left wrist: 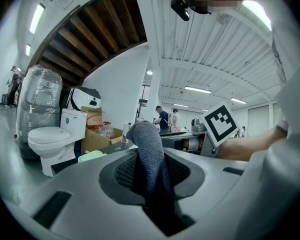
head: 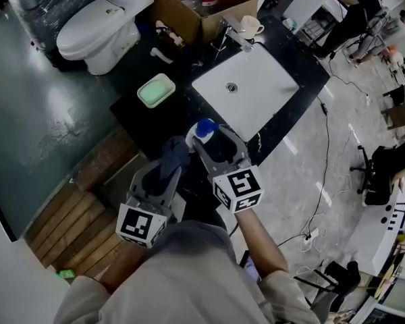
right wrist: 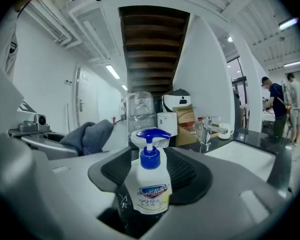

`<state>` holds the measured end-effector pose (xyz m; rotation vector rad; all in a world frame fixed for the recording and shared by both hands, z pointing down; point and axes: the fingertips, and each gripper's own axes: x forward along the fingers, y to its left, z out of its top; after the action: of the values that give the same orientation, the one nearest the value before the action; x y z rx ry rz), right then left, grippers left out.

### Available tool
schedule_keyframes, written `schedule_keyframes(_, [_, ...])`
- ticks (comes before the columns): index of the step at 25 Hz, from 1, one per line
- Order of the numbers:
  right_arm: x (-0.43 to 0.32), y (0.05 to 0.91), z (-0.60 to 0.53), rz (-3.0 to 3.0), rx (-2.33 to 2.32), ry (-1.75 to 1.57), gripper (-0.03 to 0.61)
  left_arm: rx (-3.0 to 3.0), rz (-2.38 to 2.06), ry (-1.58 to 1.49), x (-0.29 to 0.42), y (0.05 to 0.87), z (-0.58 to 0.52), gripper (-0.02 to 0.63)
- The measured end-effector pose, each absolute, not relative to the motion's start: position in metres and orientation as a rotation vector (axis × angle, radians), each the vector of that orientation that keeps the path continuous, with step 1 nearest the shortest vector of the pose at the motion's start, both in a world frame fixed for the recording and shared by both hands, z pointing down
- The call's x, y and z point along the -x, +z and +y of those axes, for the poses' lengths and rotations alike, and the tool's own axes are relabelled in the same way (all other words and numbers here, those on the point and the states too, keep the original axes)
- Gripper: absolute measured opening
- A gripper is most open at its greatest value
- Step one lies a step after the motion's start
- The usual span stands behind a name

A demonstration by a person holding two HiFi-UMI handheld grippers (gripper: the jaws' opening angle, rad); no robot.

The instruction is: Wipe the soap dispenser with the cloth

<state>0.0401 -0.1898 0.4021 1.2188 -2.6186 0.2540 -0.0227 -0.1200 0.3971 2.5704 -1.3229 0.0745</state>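
Soap dispenser [right wrist: 149,184] stands upright between the right gripper's [head: 214,146] wide-spread jaws, seemingly unpressed, at the black counter's [head: 152,123] near edge. Left gripper [left wrist: 150,176] clamps the dark cloth [left wrist: 147,151].

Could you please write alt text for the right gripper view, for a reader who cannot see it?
A white soap dispenser with a blue pump stands upright between the open jaws of the right hand-held gripper. A dark cloth shows at the left, and a white sink at the right.
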Motion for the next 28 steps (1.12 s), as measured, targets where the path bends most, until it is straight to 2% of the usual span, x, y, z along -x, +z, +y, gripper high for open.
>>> schedule_keyframes(11, [-0.033, 0.409, -0.205, -2.661, -1.105, 0.208, 0.186, -2.49, -1.413, 0.118, 0.025, 0.412, -0.141, 0.091])
schedule_keyframes(15, [-0.03, 0.411, -0.203, -2.642, -1.112, 0.164, 0.14, -2.503, -1.389, 0.119, 0.029, 0.413, -0.139, 0.091])
schedule_keyframes(28, [-0.06, 0.409, -0.188, -2.64, -1.286, 0.287, 0.137, -2.576, -1.267, 0.111, 0.015, 0.418, -0.129, 0.091])
